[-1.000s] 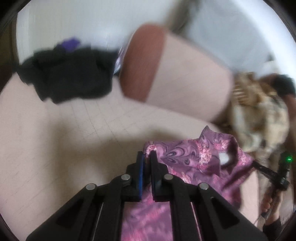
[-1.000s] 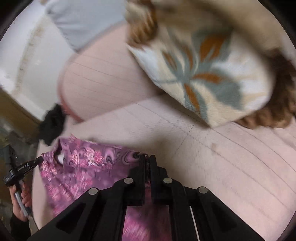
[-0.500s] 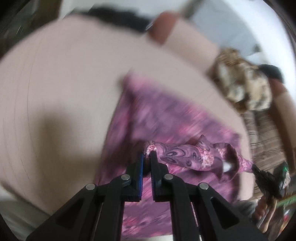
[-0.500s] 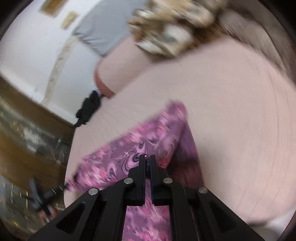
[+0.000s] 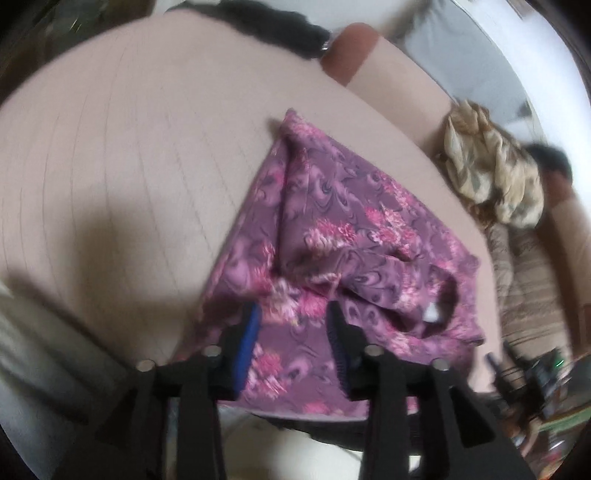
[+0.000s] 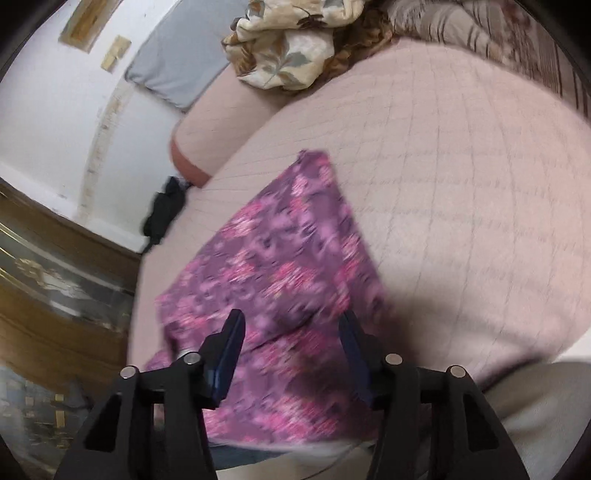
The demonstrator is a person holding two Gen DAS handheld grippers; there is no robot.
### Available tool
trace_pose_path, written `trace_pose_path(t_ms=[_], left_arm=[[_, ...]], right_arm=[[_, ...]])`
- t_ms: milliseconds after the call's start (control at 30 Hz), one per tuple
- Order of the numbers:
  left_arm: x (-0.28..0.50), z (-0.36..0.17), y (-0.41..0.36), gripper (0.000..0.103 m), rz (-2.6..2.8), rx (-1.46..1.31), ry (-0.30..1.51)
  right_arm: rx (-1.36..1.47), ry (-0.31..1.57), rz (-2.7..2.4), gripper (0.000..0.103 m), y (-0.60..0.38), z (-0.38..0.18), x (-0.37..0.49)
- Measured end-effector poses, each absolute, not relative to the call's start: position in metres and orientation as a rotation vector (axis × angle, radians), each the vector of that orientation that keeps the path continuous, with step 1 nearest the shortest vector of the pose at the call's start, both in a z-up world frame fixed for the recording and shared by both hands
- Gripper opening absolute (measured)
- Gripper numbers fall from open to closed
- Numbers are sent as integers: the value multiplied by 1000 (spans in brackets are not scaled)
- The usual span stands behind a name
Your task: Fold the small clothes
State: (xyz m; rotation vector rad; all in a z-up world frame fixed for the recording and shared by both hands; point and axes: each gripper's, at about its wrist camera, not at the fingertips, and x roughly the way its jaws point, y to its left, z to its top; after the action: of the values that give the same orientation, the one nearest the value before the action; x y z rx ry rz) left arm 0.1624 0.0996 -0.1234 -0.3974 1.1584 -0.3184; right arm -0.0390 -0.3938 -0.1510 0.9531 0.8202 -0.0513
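Note:
A purple garment with pink flowers (image 5: 332, 240) lies on the pink quilted bed (image 5: 129, 166), folded over on itself, its collar bunched near the front edge. My left gripper (image 5: 293, 325) is open just above its near end, holding nothing. In the right wrist view the same garment (image 6: 280, 280) lies flat and blurred. My right gripper (image 6: 291, 332) is open above its near end, empty.
A black garment (image 5: 273, 26) lies at the far end of the bed by a pink bolster (image 5: 388, 74). A cream floral cloth (image 6: 288, 48) is heaped by a grey pillow (image 6: 173, 70). A wooden cabinet (image 6: 55, 266) stands beside the bed.
Both grippers were shut on the garment's top edge and lifting it. They have laid it down folded on the bed, opened and let go.

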Motion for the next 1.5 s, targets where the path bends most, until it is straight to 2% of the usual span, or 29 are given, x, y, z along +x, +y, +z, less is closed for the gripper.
trace_pose_path(t_ms=[67,167,233,333,567,600,633,667,700,767,800,833,1000,1200,1433,1500], left_arm=[[163,-121,98,54,-341,-464,1170],[178,-122,85,63,-354,-570,1229],[192,-127,76,63,-349,-642,1273],[217,-139,64,66,-307,-686,1332],[235,-162,71,66,-162,-822,1425],[235,-162,69,66,-129,-787,1438],[235,-163,68,65,-108,-756,1448],[235,-165,68,64,-97,-744,1450],[233,-165,67,61,-96,-729,1447],[230,-161,67,34,-89,-672,1439],[228,-159,69,27,-93,-652,1435],[224,-157,73,7,-109,-645,1429],[200,-130,95,7,-269,-613,1235],[196,-163,95,8,-279,-599,1290],[180,-122,101,7,-376,-517,1152],[180,-131,95,7,-349,-433,1166]], right_arm=[[1001,837,-12,59,-391,-157,-38],[1050,891,-1,60,-386,-165,-22],[1116,916,-25,65,-389,-173,-11],[1261,922,-45,65,-395,-187,1],[1296,1003,-171,65,-402,-194,24],[1293,1011,-180,64,-403,-195,26],[1279,1028,-188,54,-402,-196,30],[1244,1052,-205,40,-401,-195,32],[1188,1080,-224,35,-397,-193,36],[1081,1105,-231,16,-392,-188,37],[1055,1112,-231,10,-390,-187,36],[1034,1116,-225,8,-389,-186,33],[907,981,-147,4,-384,-154,0],[830,1035,-151,3,-379,-165,2],[817,950,-171,2,-387,-148,-14],[796,949,-195,2,-387,-145,-18]])
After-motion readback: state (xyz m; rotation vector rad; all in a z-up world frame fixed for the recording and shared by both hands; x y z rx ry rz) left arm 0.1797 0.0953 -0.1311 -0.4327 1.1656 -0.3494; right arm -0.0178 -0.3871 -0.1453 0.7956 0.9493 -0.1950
